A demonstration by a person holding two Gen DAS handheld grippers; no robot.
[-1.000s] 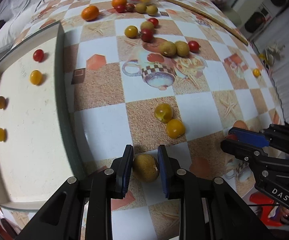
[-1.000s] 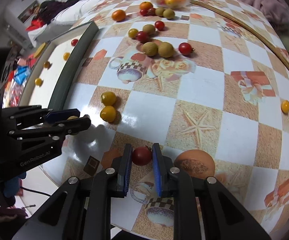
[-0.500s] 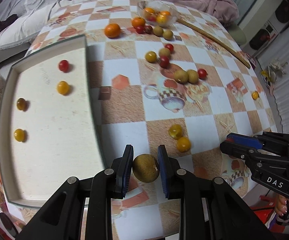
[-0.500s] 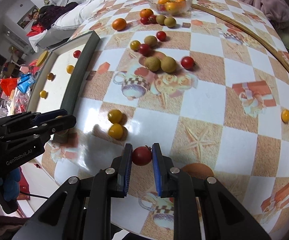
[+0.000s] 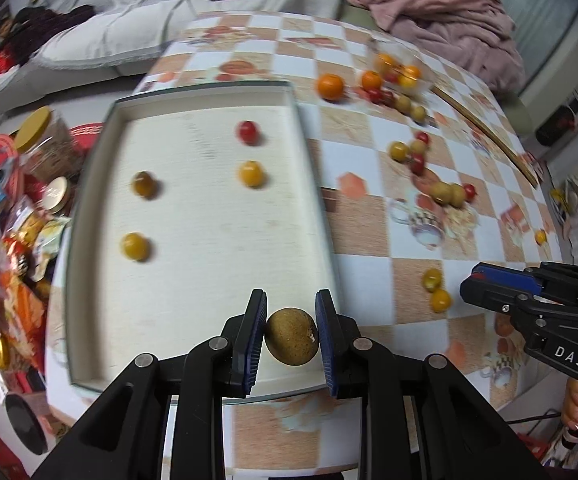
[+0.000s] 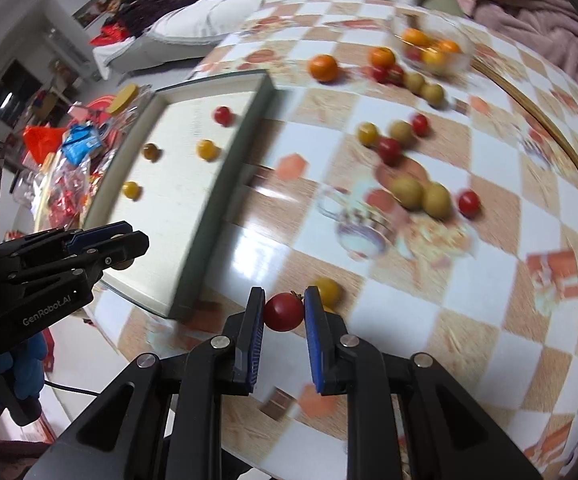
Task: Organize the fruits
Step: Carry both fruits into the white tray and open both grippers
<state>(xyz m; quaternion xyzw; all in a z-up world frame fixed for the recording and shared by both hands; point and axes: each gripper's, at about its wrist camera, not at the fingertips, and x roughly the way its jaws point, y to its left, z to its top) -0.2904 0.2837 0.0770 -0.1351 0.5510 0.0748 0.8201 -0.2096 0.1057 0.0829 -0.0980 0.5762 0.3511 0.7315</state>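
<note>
Left hand-held gripper (image 5: 291, 332) pinching brown longan (image 5: 291, 336) at equator: light, firm, brittle rind. Right hand-held gripper (image 6: 285, 312) clamping red cherry tomato (image 6: 284, 312): soft, slippery, gentle squeeze. Tray (image 5: 209, 98) ahead-left.

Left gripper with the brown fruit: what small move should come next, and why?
Probably carry it a little further forward over the tray floor, then lower and open. The left gripper is shut on the brown fruit and hangs over the tray's near edge, where four small fruits already lie further in. The right gripper, shut on a red tomato, is over the table outside the tray.
</note>
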